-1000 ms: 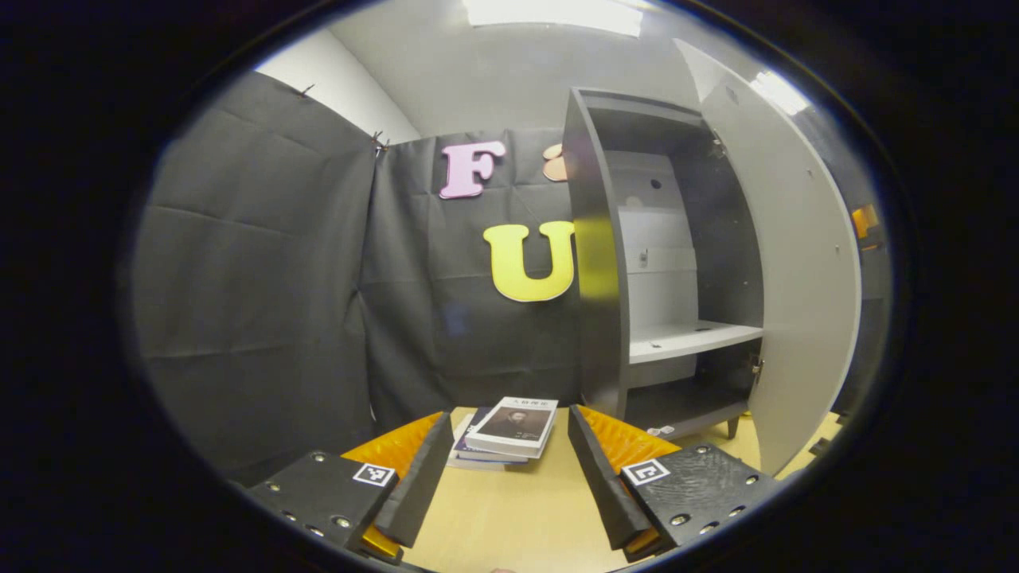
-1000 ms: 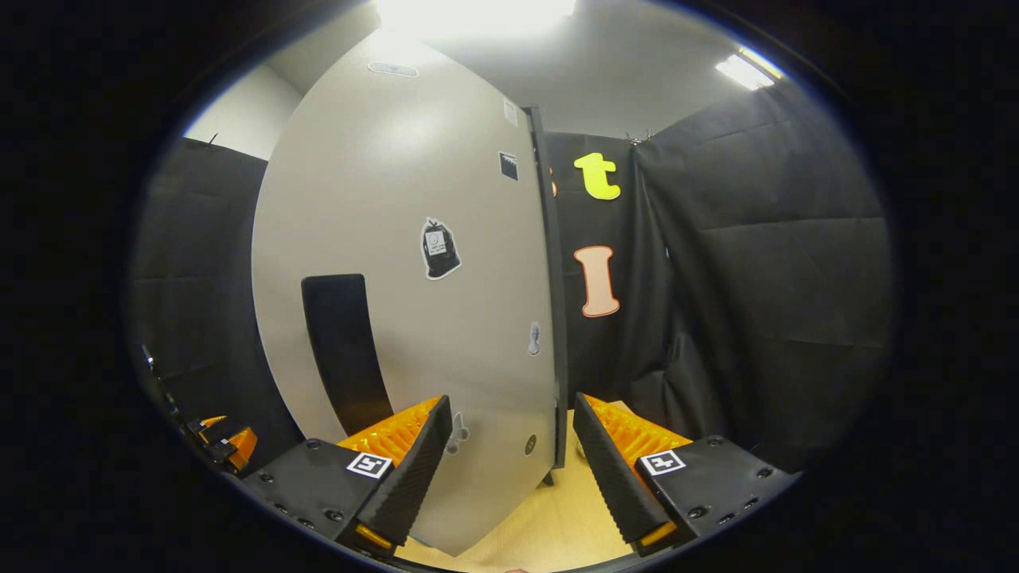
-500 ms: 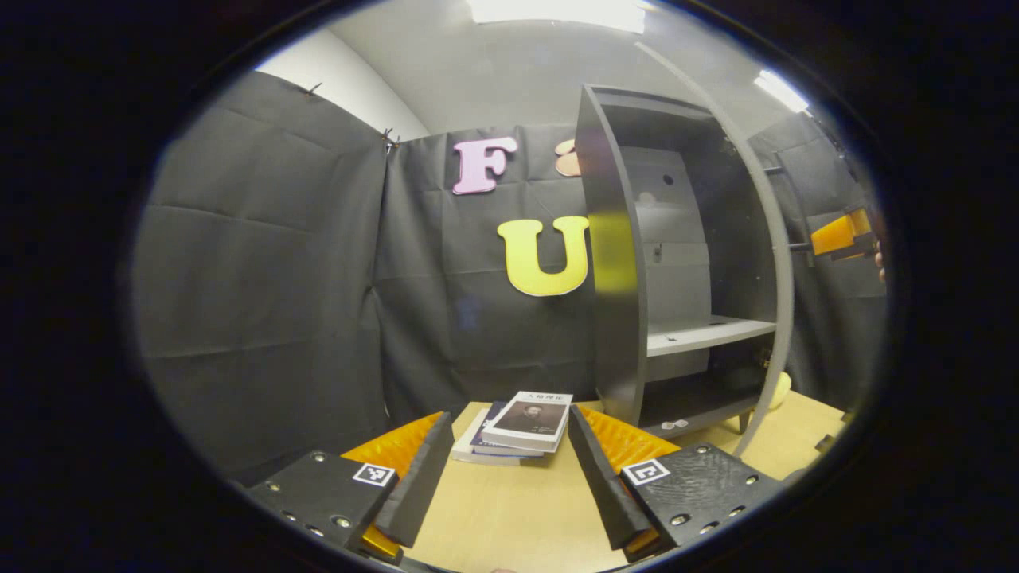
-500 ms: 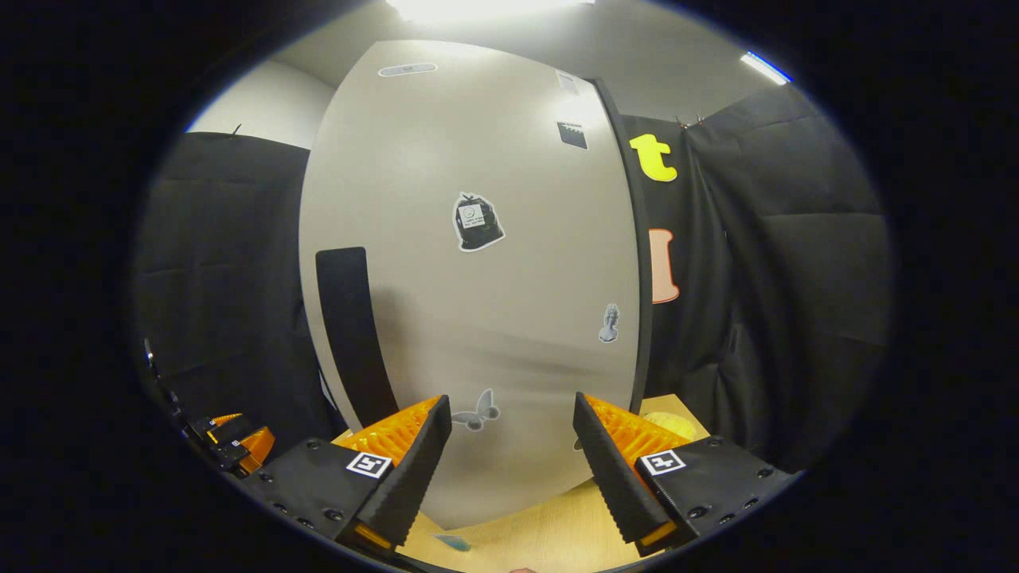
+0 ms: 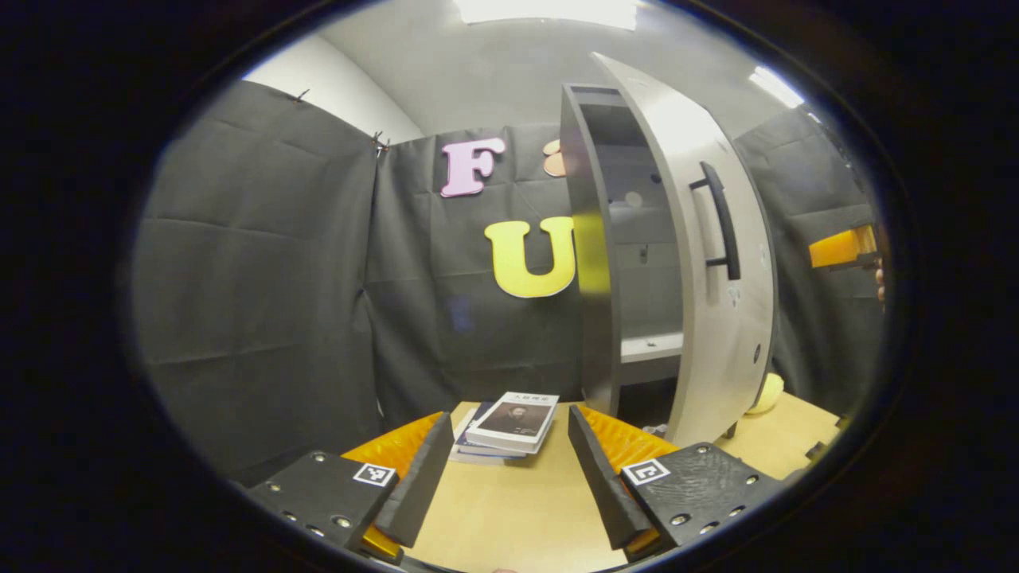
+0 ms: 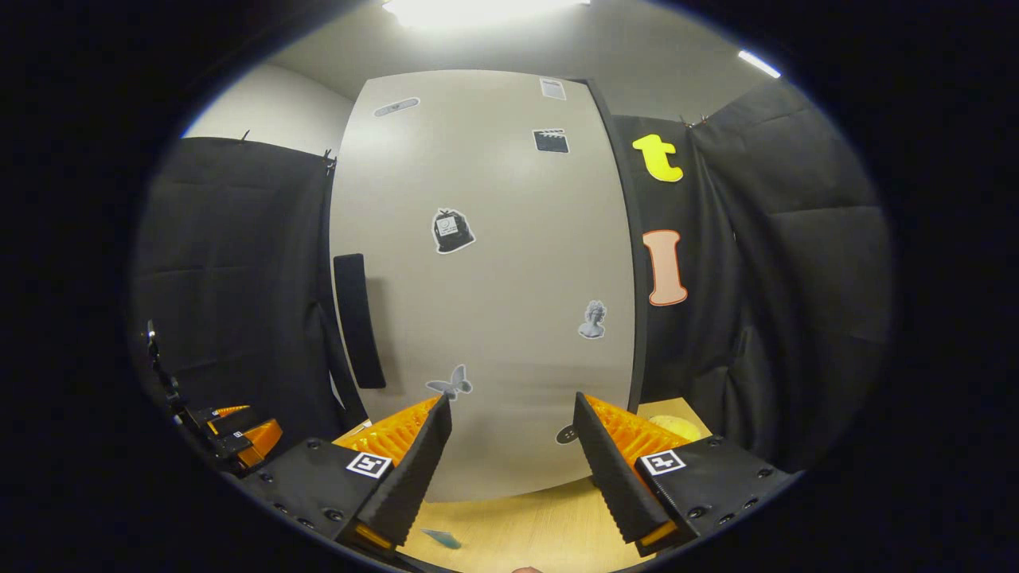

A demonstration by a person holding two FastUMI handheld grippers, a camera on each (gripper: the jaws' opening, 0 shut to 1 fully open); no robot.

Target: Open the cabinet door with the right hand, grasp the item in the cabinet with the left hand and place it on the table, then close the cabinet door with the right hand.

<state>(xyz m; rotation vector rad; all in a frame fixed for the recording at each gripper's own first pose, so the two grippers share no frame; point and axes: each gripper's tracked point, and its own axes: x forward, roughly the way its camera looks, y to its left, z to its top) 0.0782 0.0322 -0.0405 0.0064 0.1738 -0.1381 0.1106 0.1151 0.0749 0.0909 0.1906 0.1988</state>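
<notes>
A grey cabinet [image 5: 593,278] stands on the table's far right, its pale door [image 5: 708,334] partly swung in, leaving a narrow gap onto a white shelf [image 5: 649,346]. The door's dark handle [image 5: 720,219] faces outward. A stack of books [image 5: 521,414], the top one with a portrait cover, lies on the table in front of my left gripper [image 5: 508,426], which is open and holds nothing. In the right gripper view the door [image 6: 493,278] with stickers and its handle [image 6: 358,318] stands close ahead of my right gripper [image 6: 512,402], open and holding nothing.
The wooden table [image 5: 509,517] runs under both grippers. A yellow object [image 5: 768,392] lies on it behind the cabinet's right side. The right gripper [image 5: 844,247] shows at the far right edge, the left gripper [image 6: 235,434] low on the left. Black cloth walls surround the booth.
The cabinet door has swung from wide open to nearly shut. The right gripper has followed the door's outer face. The left gripper and the books have barely moved.
</notes>
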